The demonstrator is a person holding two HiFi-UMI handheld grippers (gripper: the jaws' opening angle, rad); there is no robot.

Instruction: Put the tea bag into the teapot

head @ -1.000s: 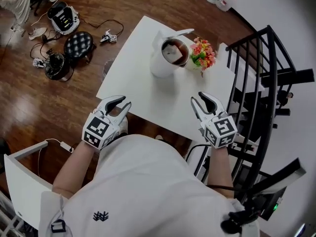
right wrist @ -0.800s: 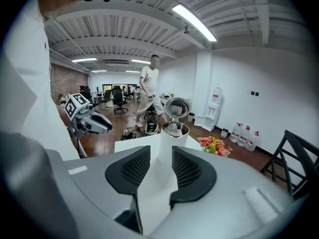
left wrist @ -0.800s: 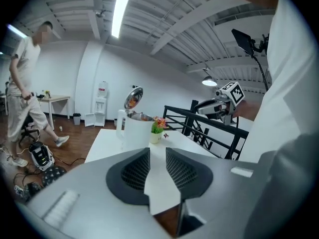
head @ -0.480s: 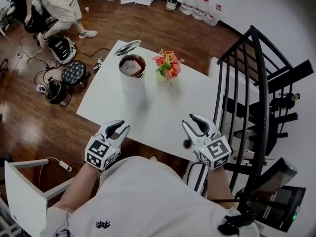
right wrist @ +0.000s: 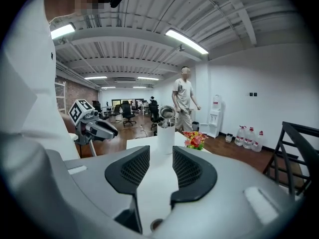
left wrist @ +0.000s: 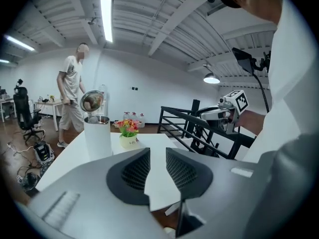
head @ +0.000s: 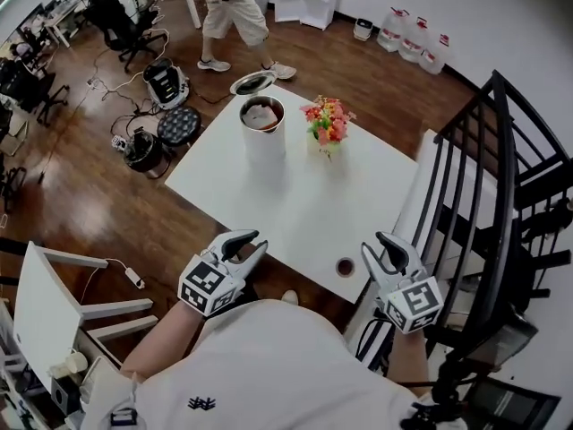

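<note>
Status: both grippers are sitting at the near edge of the white bench (head: 295,206), low in the head frame. The left gripper (head: 251,242) is holding its fingers a narrow gap apart with nothing between them. The right gripper (head: 373,244) is doing the same, also empty.

The teapot (head: 266,138) is standing well away, in the upper middle of the frame, with its lid (head: 252,82) tipped open behind it. A pale patch (head: 261,115) is showing in the dark mouth. I am reading this as the tea bag already inside, so the task is looking finished; only closing the lid may be left.

Materials: the teapot is a plain, smooth, matte white cylinder, and the lid is a shiny metal disc. The fingers are black, with ribbed inner faces. A small pot of bright flowers (head: 328,122) is standing just right of the teapot.
</note>
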